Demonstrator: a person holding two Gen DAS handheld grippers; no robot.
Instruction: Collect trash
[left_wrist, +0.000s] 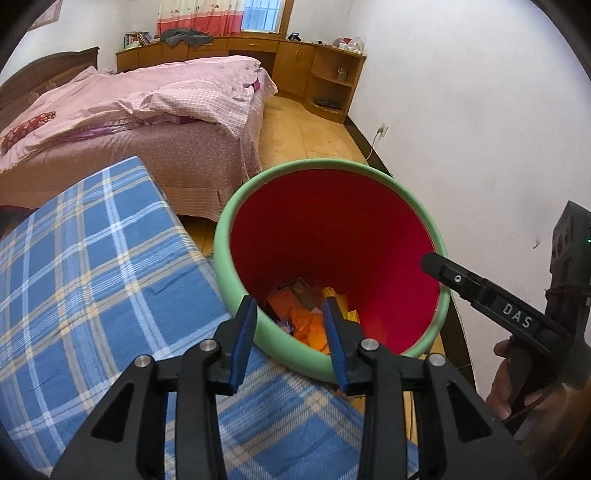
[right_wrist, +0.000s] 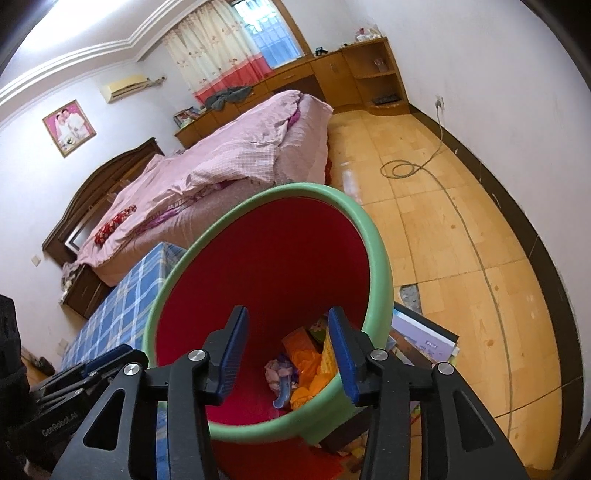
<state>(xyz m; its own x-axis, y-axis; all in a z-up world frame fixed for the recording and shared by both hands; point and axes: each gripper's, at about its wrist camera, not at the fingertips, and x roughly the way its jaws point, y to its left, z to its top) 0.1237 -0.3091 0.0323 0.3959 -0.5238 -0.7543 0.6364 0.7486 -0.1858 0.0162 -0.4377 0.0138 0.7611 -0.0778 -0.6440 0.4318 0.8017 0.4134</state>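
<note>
A red bin with a green rim (left_wrist: 314, 166) stands on the floor beside a blue plaid surface (left_wrist: 92, 258). It also shows in the right wrist view (right_wrist: 380, 266). Orange and yellow trash (left_wrist: 310, 325) lies at its bottom, with a pale wrapper and a blue piece (right_wrist: 280, 373). My left gripper (left_wrist: 291, 306) is open and empty, above the bin's near rim. My right gripper (right_wrist: 288, 317) is open and empty, over the bin's mouth. The right gripper also shows in the left wrist view (left_wrist: 491, 299), at the bin's right rim.
A bed with pink bedding (left_wrist: 147, 110) stands behind the bin. Wooden cabinets (left_wrist: 295, 66) line the far wall. A white wall (left_wrist: 480, 129) is to the right. Books (right_wrist: 424, 339) lie on the floor by the bin. A cable (right_wrist: 461, 221) runs across the wooden floor.
</note>
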